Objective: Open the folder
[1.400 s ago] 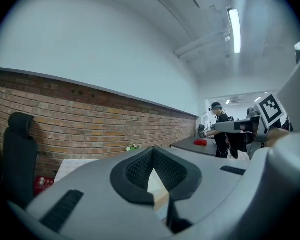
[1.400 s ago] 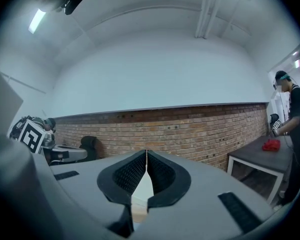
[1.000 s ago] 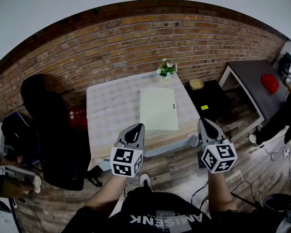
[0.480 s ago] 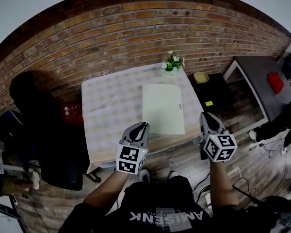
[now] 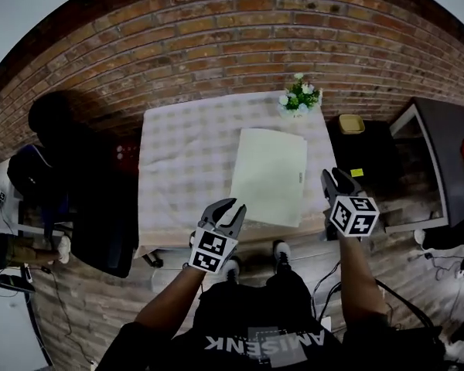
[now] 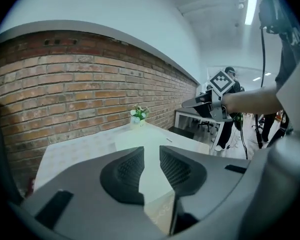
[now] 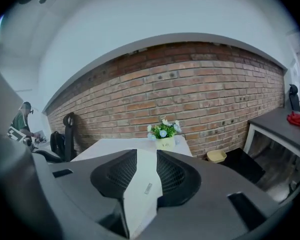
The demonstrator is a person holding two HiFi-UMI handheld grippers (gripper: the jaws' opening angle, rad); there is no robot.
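Found the left gripper (image 5: 233, 209) at the table (image 5: 178, 153) edge, jaws just parted and empty, then the pale closed folder (image 5: 269, 175) lying flat, skewed, right of centre, then the right gripper (image 5: 334, 176), jaws likewise just opened, empty.

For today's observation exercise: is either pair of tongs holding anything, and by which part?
Nothing is held. The left tongs and right tongs have just been opening, with nothing between them; the folder lies untouched on the table.
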